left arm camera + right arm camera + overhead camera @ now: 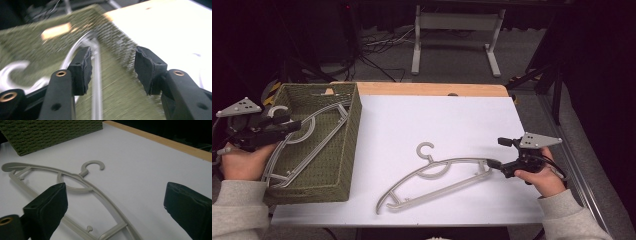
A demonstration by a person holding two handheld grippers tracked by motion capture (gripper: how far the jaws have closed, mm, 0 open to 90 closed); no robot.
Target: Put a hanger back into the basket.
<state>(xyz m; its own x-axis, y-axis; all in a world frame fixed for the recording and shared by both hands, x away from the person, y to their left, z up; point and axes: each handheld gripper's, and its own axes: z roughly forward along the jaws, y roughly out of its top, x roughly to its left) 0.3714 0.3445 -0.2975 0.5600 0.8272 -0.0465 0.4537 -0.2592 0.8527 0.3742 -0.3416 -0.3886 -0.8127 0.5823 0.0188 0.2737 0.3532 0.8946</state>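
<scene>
left gripper [294,125]: jaws spread, nothing pinched, hanger in basket [319,117] lies released inside green basket [349,150] | right gripper [492,163]: jaws spread around end of hanger on table [437,175], ready to lift it

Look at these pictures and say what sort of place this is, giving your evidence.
Probably a lab or recording workspace, not a home: a white-topped table stands on grey carpet, loose cables trail across the floor behind it, and a bare metal stand sits beyond, with dark surroundings.
</scene>
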